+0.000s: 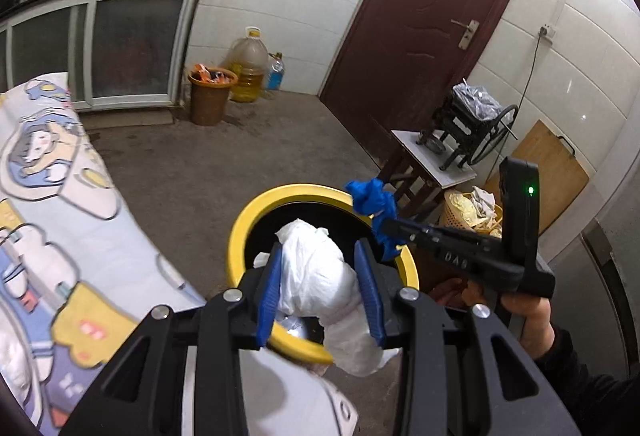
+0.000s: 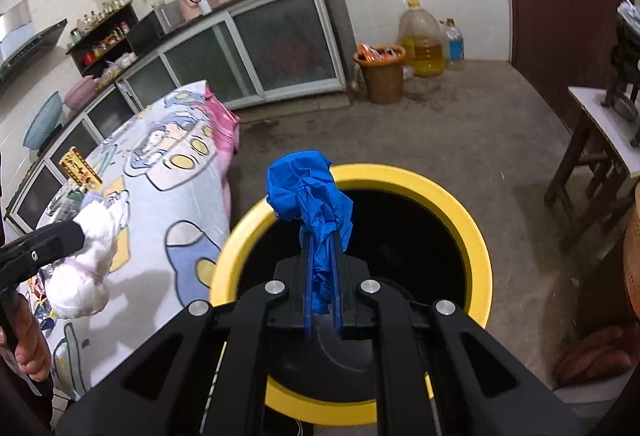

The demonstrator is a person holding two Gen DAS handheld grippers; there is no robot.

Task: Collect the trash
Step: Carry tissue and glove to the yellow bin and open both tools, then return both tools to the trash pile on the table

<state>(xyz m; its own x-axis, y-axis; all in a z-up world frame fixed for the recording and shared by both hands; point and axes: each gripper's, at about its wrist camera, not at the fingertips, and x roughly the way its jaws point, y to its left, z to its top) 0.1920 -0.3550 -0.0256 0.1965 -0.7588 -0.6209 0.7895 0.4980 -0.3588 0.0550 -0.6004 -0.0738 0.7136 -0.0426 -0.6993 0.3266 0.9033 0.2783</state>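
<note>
A yellow-rimmed bin (image 1: 256, 211) with a black inside stands on the floor; it also shows in the right wrist view (image 2: 476, 232). My left gripper (image 1: 318, 252) is shut on a crumpled white bag (image 1: 316, 276) and holds it over the bin's near rim. My right gripper (image 2: 322, 236) is shut on a crumpled blue glove (image 2: 308, 191) and holds it above the bin's opening. In the left wrist view the right gripper (image 1: 386, 226) and the blue glove (image 1: 374, 197) hang over the bin's far right rim. The white bag (image 2: 86, 276) shows at the left of the right wrist view.
A table with a cartoon-print cloth (image 2: 176, 203) stands left of the bin, with small items (image 2: 80, 167) on it. A brown full bin (image 1: 210, 95), oil jugs (image 1: 248, 65), a wooden stool (image 1: 428, 163), a basket (image 1: 472, 211) and a brown door (image 1: 432, 15) surround the floor space.
</note>
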